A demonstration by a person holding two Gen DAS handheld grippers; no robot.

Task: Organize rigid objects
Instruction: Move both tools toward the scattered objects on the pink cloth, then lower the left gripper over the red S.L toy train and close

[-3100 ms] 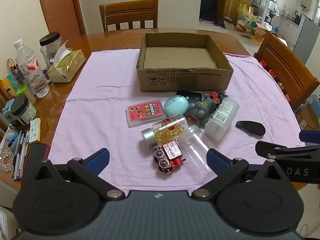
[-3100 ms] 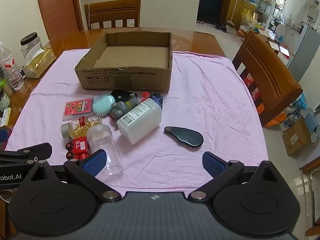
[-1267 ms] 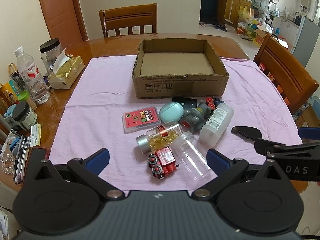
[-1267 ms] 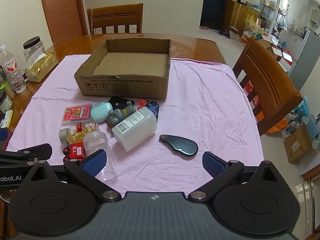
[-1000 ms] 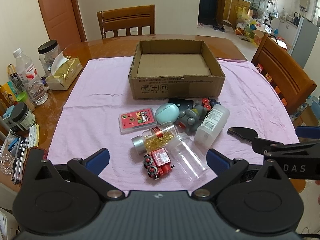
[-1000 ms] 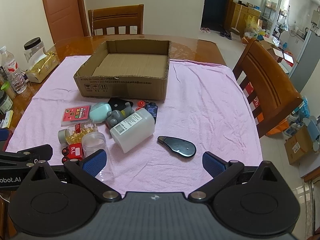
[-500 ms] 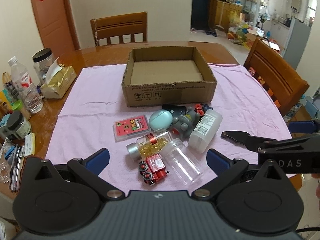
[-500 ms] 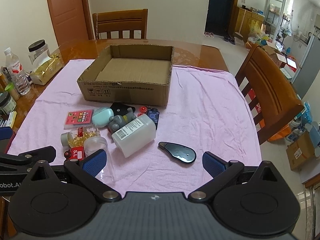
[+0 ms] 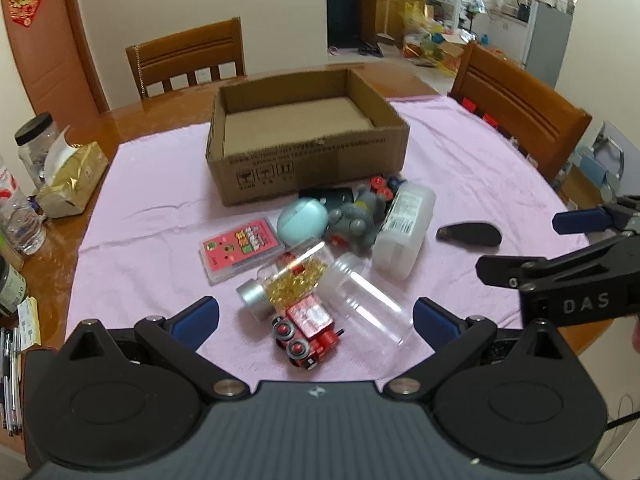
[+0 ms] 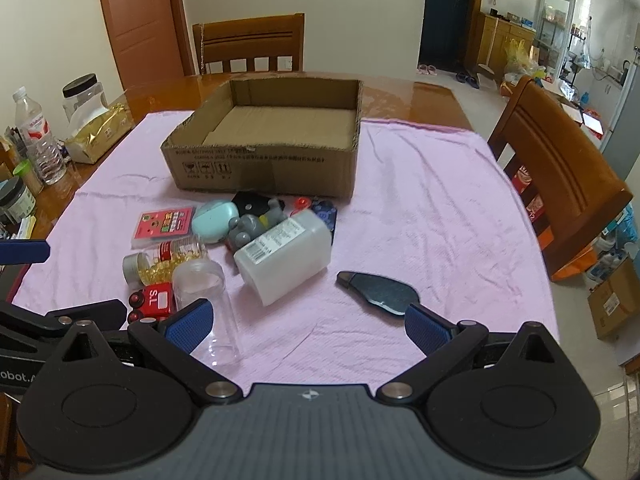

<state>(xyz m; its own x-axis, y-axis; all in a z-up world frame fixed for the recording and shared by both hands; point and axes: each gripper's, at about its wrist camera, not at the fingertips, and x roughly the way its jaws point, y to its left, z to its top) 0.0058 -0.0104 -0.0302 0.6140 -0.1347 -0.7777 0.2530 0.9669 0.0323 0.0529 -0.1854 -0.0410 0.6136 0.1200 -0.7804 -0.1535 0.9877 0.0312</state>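
Shallow brown cardboard box (image 10: 264, 160), open-topped, sits mid-table on a pink cloth (image 10: 420, 208); nothing inside it. Near wall printed with handling symbols and a line of small text too fine to read.

Just in front of the box, a tight cluster of loose items:
- flat pink card case (image 10: 163, 223) with cartoon print, lying flat at the left
- pale teal egg-shaped case (image 10: 215, 222), touching a grey plush-like toy figure (image 10: 246, 232)
- black pouch (image 10: 250, 202) behind them, close to the box wall
- white translucent plastic bottle (image 10: 286, 254) on its side, barcode label up, leaning against the toy
- clear bottle of yellow capsules (image 9: 290, 280) with silver cap, lying down
- empty clear plastic jar (image 9: 366, 300) on its side, touching the capsule bottle
- red toy vehicle (image 9: 308, 332), nearest the viewer; "SL" readable on its side in the right wrist view.

Dark oval flat object (image 10: 378, 292) lies apart, right of the cluster.

Left gripper (image 9: 316, 314): fingers spread wide, holding nothing, over the toy vehicle and jar. Right gripper (image 10: 306, 324): likewise spread, empty; its body reads "DAS" in the left view.

Table's left edge: gold tissue pack (image 10: 100, 130), black-lidded jar (image 10: 82, 98), water bottle (image 10: 38, 140). Wooden chairs (image 10: 248, 44) behind and at right.
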